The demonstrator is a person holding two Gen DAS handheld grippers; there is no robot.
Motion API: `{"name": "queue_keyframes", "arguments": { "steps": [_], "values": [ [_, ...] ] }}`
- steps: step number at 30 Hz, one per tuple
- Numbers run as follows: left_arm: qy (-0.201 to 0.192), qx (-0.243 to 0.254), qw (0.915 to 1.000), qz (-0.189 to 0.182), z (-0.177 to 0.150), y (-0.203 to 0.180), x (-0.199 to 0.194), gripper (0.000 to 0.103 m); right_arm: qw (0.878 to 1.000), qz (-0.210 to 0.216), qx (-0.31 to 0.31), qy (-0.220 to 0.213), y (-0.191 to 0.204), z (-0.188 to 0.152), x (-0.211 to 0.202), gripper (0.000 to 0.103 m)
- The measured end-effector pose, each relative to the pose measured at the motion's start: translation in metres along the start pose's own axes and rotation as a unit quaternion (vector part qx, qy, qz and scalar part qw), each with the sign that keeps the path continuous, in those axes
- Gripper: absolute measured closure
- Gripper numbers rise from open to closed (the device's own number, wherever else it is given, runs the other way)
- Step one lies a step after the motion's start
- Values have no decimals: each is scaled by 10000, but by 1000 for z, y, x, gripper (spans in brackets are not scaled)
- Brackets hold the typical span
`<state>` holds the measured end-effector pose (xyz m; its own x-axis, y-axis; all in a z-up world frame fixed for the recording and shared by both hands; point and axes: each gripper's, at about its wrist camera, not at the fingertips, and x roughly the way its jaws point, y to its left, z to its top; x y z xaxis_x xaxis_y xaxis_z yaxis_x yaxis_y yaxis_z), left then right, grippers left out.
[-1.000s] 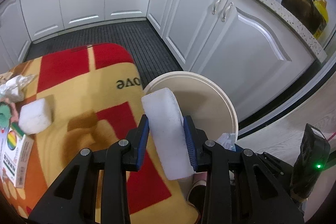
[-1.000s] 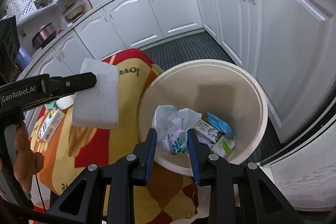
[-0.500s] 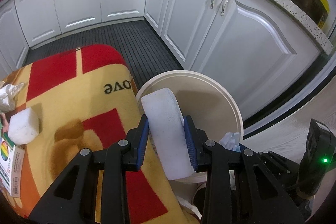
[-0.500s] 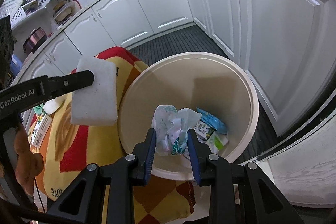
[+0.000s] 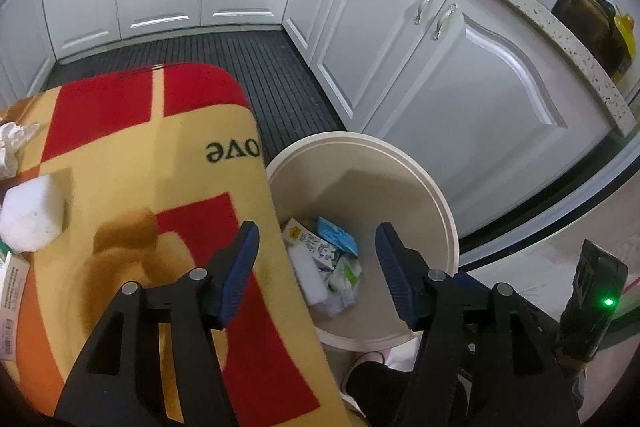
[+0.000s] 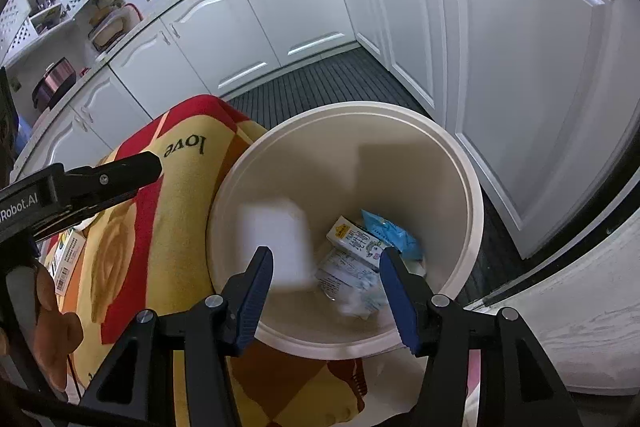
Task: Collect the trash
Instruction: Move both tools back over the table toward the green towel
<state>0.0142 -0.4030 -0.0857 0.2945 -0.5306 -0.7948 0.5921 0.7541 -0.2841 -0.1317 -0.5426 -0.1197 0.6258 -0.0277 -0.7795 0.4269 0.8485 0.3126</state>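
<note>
Both over the cream bin (image 6: pixel 460 163) for a clean drop: left claw (image 5: pixel 316 255) and right claw (image 6: pixel 326 273) just spread apart and empty, white foam block (image 6: pixel 276 239) blurred inside the bin beside crumpled wrappers (image 6: pixel 360 283), another foam block (image 5: pixel 34 217) waiting on the blanket-covered surface (image 5: pixel 168 187).

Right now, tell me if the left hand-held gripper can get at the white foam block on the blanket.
Probably yes. The left hand-held gripper is open and holds nothing, its jaws having just been opening. The white foam block lies off to its left on the blanket with nothing between them or on top of it.
</note>
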Motion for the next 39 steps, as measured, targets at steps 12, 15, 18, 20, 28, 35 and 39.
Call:
{"name": "queue_keyframes", "arguments": {
  "steps": [12,15,18,20,28,35,39],
  "values": [
    [-327,87,9984,459,-16,11,-31,44,9998,74,-147,-73,20,-7,-13,49],
    [-424,110,9971,628,-21,18,-41,44,9996,95,-239,-69,29,-7,-14,49],
    [-519,109,9957,765,-24,27,-51,44,9993,147,-325,-78,42,-8,-17,48],
    [-578,102,9945,869,-29,34,-59,44,9990,195,-383,-95,50,-10,-19,43],
    [-677,-85,9904,1205,-44,75,-89,44,9963,456,-722,-103,95,-14,-21,41],
    [-649,-352,9877,1381,-57,124,-115,44,9919,707,-1051,56,141,-20,-9,40],
    [-662,-548,9839,1565,-61,161,-133,44,9884,877,-1232,134,165,-24,-3,40]
  ]
}}
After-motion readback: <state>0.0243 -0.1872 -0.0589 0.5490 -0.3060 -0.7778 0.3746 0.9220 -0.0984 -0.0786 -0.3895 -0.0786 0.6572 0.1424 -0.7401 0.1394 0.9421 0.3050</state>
